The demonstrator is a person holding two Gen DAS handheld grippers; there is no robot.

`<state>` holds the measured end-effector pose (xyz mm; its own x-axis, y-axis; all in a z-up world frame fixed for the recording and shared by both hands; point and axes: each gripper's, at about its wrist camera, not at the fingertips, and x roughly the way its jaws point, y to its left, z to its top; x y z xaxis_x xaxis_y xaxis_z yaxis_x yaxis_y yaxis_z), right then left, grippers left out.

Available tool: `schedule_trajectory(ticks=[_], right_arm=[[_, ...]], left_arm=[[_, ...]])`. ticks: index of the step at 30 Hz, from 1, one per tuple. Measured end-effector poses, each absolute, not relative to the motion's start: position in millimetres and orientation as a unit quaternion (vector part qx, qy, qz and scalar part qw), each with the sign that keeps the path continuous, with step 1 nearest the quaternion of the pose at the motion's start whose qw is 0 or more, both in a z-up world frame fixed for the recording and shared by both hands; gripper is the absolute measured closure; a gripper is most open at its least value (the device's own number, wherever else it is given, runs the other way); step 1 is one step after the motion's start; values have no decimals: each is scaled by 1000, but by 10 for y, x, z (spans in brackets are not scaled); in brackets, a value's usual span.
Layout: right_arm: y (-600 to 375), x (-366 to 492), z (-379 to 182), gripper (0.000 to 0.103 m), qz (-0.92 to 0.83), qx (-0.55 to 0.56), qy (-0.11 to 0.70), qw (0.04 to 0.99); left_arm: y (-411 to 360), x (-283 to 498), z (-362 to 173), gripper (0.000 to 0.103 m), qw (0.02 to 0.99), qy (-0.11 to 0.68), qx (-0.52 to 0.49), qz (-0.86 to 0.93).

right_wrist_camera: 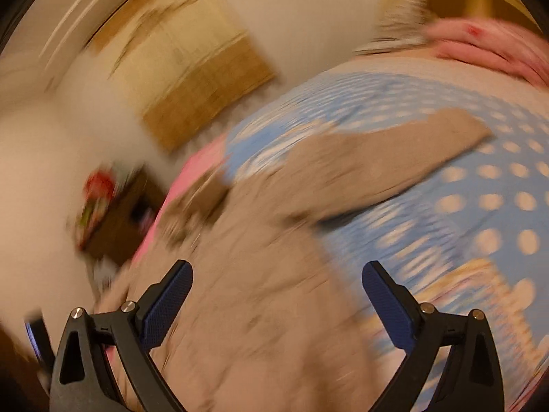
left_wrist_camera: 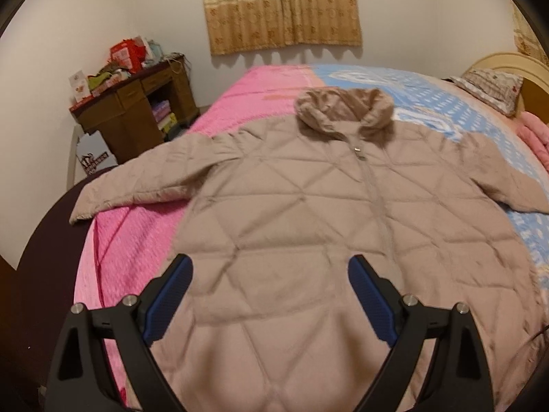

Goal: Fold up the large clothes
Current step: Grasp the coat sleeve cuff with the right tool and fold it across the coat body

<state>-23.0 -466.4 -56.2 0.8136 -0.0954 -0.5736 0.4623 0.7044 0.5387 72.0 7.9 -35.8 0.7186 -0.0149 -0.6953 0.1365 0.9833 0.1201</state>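
Beige diamond-quilted jacket, pink bedspread, blue white-dotted sheet, gold patterned curtain, blue-padded fingers.

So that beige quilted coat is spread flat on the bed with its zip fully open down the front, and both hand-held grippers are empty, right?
Not quite: the coat is zipped shut, its zip pull up near the furry collar, as the left wrist view shows. It does lie spread on the bed, and both hand-held grippers are empty.

No legible text; print on white box too blurred
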Motion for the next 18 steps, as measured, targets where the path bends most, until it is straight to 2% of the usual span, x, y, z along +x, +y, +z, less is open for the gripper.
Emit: schedule_trajectory(ticks=[1,2,3,10,14,18], right_arm=[[-4897,-270,-607,26,-170,368,255,878],[-5178,-308,-670,50,-183,391,249,867],[-5439,-342,-740,58,-196,412,242,856],[-6799,-475,-1346,59,-289,567,158,755],[-7100,-173,-1539,59,-297,580,178,737],[-7233,220,-1547,59,-293,564,194,747]], left_arm=[[106,780,-407,9,924,372,82,-33],[127,831,-448,9,925,371,78,-29],[147,890,-503,9,926,370,72,-27],[108,1131,-943,9,918,392,55,1],[80,1109,-1093,9,921,386,51,12],[-13,1099,-1169,0,923,378,67,12]])
